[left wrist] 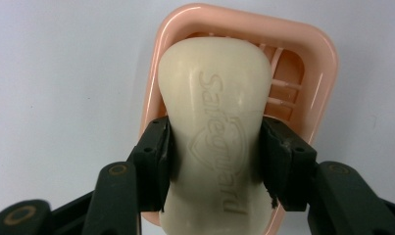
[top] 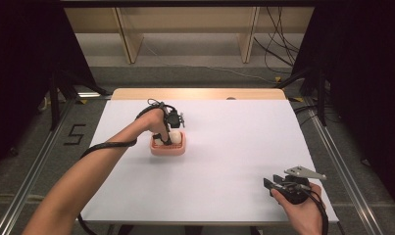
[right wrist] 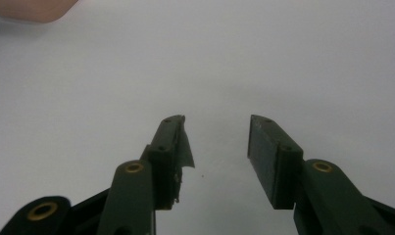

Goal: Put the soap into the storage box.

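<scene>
Table (top: 224, 147): white top, wide, mostly bare. Soap dish (left wrist: 327, 68): pink, slatted floor, left of table centre. Soap bar (left wrist: 219, 112): cream, embossed lettering, lies over dish, far end against slats. Left gripper (left wrist: 215, 161): jaws clamped on bar's waist, pads square on both flanks. Right gripper (right wrist: 217, 147): jaws apart, empty, hovers near table's right front corner, well apart from dish. Handling advice: bar likely slick; keep grip firm, move straight and level, avoid dragging dish.
</scene>
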{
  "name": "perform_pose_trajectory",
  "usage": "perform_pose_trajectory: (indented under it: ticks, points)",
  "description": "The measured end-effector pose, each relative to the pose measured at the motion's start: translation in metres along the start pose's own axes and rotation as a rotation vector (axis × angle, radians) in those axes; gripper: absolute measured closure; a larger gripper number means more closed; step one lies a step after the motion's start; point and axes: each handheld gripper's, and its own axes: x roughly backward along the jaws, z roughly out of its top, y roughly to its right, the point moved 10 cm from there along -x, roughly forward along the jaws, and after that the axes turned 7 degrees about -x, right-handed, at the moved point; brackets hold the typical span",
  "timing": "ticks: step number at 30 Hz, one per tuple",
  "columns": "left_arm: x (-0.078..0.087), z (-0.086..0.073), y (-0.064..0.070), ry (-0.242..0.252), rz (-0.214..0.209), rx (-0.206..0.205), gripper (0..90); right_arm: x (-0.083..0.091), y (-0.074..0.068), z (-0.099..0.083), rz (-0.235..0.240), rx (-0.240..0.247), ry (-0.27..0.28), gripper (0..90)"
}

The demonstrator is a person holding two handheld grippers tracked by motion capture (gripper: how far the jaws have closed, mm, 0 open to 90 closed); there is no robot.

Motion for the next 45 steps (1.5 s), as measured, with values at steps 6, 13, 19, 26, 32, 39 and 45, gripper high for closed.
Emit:
perform_pose_trajectory:
  ticks: [6,13,19,26,32,39,45]
  points:
    - [-0.002,-0.001,0.001,-0.004,-0.011,0.016,48.6,-0.001,0.002,0.002,0.008,0.036,0.014,57.4]
    - [-0.003,-0.003,0.003,-0.014,-0.027,0.047,46.7,-0.001,0.003,0.002,0.006,0.037,0.012,57.3]
    - [0.004,0.001,-0.001,0.012,-0.01,0.078,41.6,0.0,0.0,-0.001,-0.003,0.004,-0.007,56.8]
    - [0.012,0.003,0.001,0.044,-0.009,0.107,37.4,0.0,0.001,0.0,-0.005,0.005,0.0,56.6]
    - [0.023,0.001,0.004,0.074,0.007,0.126,37.1,0.0,0.004,0.002,-0.01,0.048,0.01,56.5]
    - [0.043,-0.009,0.026,0.171,0.033,0.24,33.9,0.0,0.004,0.002,-0.014,0.047,0.014,56.1]
    - [0.049,-0.027,0.045,0.238,0.081,0.309,33.0,-0.001,0.001,0.002,-0.003,0.039,0.018,55.4]
